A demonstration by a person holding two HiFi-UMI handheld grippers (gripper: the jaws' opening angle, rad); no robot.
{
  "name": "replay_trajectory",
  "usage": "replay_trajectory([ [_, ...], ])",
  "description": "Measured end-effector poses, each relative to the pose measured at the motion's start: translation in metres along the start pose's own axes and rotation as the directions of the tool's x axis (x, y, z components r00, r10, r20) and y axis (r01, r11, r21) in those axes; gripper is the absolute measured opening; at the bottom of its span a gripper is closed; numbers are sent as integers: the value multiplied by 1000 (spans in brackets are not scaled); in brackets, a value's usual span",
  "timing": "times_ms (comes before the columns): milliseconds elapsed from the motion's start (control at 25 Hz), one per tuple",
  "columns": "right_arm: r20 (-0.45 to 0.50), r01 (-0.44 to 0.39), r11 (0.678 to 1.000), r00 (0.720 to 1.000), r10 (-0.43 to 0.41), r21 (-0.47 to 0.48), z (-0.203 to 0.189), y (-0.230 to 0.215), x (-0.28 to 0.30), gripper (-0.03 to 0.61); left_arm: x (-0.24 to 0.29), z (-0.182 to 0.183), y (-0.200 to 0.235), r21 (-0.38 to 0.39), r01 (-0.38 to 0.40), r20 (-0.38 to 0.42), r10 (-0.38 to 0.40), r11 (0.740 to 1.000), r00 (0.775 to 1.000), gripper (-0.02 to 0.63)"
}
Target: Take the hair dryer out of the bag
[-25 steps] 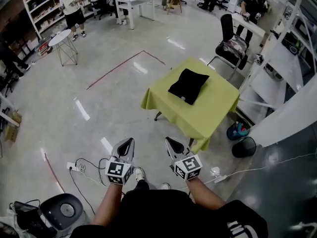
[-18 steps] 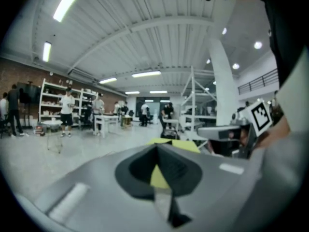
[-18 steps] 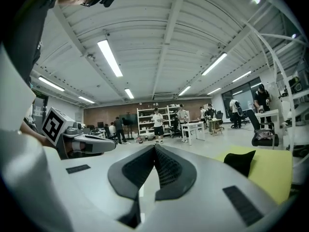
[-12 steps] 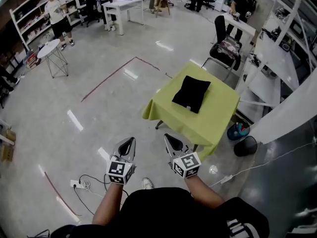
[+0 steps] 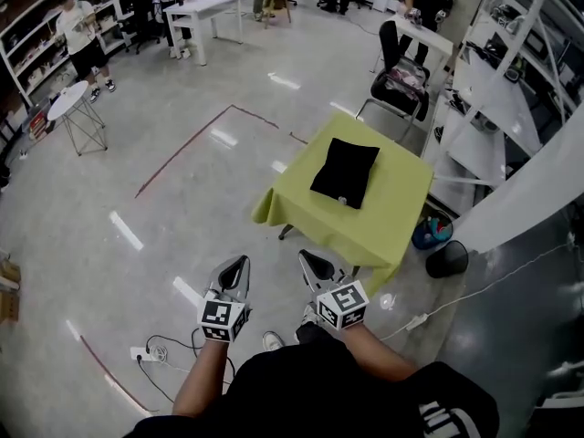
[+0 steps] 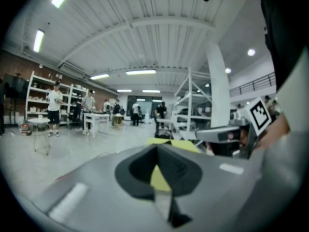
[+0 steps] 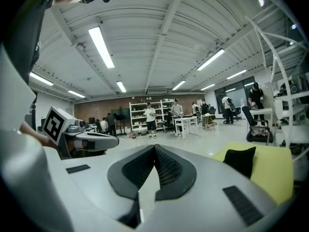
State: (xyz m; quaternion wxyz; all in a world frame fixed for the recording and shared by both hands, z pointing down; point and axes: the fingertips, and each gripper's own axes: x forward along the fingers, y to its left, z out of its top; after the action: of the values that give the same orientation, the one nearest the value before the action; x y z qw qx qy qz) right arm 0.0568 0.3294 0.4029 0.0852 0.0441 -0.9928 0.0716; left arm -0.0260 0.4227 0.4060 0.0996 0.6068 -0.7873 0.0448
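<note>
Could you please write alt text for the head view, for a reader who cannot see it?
A black bag lies on a table covered with a yellow-green cloth, ahead of a person who holds two shut, empty grippers, the left gripper and the right gripper, over a shiny grey floor. Other people, white tables and shelves fill the background.

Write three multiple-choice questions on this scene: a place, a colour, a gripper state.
1. Where is the black bag relative to the table? A hanging over an edge; B on top, near the middle; C underneath.
2. What colour is the tablecloth? A yellow-green; B red; C white.
3. How are the left gripper and right gripper? A both wide open; B one shut on the bag; C both shut, empty.
Answers: 1 B, cloth shows all around it; 2 A, plain in the head view; 3 C, jaws meet with nothing between.
</note>
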Motion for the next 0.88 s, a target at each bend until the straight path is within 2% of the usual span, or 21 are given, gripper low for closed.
replay_trajectory([
  [120, -7, 19, 997, 1000, -19, 75, -4, -19, 7, 6, 16, 2, 2, 13, 12, -5, -12, 1000, 1000, 6],
  [320, 7, 64, 994, 998, -65, 92, -3, -62, 22, 6, 57, 1, 10, 20, 6, -31, -6, 1000, 1000, 6],
  [520, 25, 99, 986, 994, -103, 133, 7, -118, 35, 6, 108, 17, 12, 12, 8, -28, -8, 1000, 1000, 6],
  [880, 50, 145, 980, 987, -153, 138, 28, -219, 55, 6, 217, 41, -5, 61, 70, -51, -67, 996, 996, 6],
])
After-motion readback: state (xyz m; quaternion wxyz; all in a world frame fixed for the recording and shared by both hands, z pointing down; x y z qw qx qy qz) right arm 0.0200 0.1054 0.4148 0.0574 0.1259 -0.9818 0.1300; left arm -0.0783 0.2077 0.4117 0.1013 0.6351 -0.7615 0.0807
